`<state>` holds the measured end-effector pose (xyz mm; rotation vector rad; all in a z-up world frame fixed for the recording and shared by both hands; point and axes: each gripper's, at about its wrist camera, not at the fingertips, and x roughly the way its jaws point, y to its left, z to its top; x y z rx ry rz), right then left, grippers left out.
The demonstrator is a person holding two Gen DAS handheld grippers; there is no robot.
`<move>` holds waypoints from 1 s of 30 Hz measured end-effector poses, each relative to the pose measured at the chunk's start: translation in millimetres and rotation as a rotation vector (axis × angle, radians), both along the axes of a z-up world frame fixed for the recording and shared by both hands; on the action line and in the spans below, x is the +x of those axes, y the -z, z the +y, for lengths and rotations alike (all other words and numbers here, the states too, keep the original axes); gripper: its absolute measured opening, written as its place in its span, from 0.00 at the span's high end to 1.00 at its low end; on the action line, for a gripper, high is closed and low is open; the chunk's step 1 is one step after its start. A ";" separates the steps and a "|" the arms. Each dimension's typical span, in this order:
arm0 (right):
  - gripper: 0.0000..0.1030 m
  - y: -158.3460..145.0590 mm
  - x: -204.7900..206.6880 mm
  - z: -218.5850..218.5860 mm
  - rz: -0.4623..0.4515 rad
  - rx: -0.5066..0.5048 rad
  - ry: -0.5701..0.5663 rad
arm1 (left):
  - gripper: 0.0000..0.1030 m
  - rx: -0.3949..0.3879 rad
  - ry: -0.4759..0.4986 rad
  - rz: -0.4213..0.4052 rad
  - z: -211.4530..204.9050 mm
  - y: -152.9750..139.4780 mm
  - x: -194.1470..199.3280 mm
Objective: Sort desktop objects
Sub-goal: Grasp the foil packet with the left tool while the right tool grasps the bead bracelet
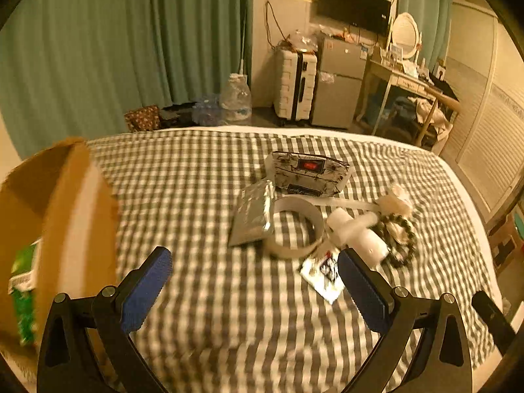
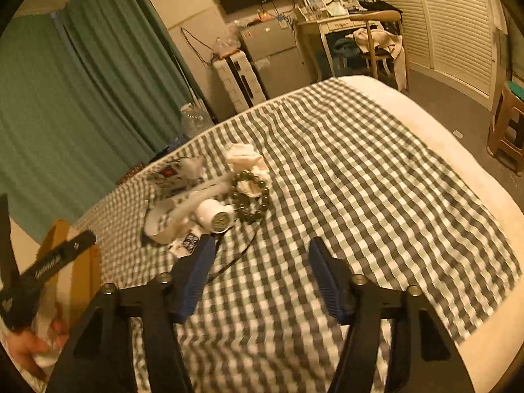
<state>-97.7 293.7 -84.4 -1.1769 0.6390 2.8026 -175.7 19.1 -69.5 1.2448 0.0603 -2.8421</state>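
We see a bed point(image 1: 209, 170) under a soft gray-and-white checked cloth, with the things to sort heaped in a loose cluster on it. A patterned fabric pouch point(image 1: 309, 173) with a red patch lies farthest away; a flat, shiny foil packet point(image 1: 252, 217) overlaps a ring of white tape point(image 1: 294, 229) just beside it. A smooth white cylindrical jar point(image 2: 214, 214) lies on its side, touching a bracelet of round, dark beads point(image 2: 252, 198). A small printed card point(image 1: 322, 271) rests flat nearest us.

Our left claw point(image 1: 253, 290) stands spread wide with ribbed blue pads, holding nothing, above bare cloth. Our right claw point(image 2: 260, 275) is about half open and empty too, just beside the card. A brown cardboard box point(image 1: 65, 203) sits at the left edge of the bed.
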 end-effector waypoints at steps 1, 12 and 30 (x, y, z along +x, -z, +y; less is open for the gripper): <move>0.46 6.3 -11.5 -0.2 -0.008 -0.001 -0.002 | 0.00 -0.006 0.000 -0.010 1.8 6.9 -12.0; 0.49 54.3 -110.1 -8.2 -0.111 0.039 -0.021 | 0.00 -0.067 -0.039 -0.116 3.7 74.7 -118.7; 0.89 52.4 -91.9 -3.7 -0.113 -0.052 -0.010 | 0.84 0.075 0.040 -0.201 -46.0 61.7 -65.2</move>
